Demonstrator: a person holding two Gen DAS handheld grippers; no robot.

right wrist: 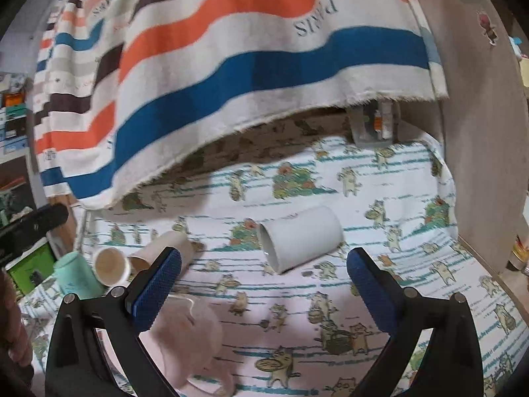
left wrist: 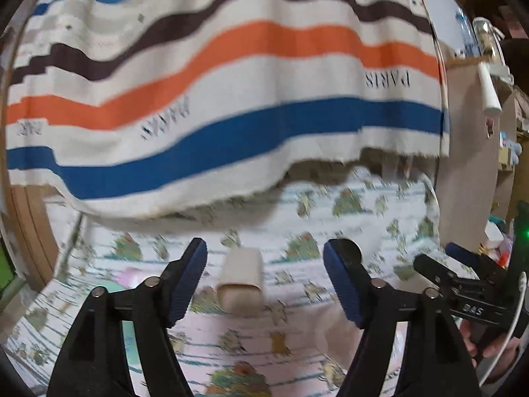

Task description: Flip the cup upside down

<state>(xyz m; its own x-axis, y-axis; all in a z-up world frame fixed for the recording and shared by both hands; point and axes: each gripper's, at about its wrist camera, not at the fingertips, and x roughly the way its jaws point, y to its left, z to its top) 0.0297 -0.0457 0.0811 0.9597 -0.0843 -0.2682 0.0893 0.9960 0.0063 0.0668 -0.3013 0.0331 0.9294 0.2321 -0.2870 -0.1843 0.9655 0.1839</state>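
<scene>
White cup (right wrist: pixel 301 238), on its side at frame centre; right gripper (right wrist: pixel 264 284) spread and empty, should straddle its wall squarely; left gripper (left wrist: pixel 264 278) likewise spread

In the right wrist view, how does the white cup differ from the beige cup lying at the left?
The white cup is white and looks larger; the beige cup is tan and looks slimmer. The white cup lies in the open ahead of the right tool, while the beige cup is partly hidden behind that tool's left finger. Both lie on their sides on the cat-print cloth, mouths toward the camera's left.
</scene>
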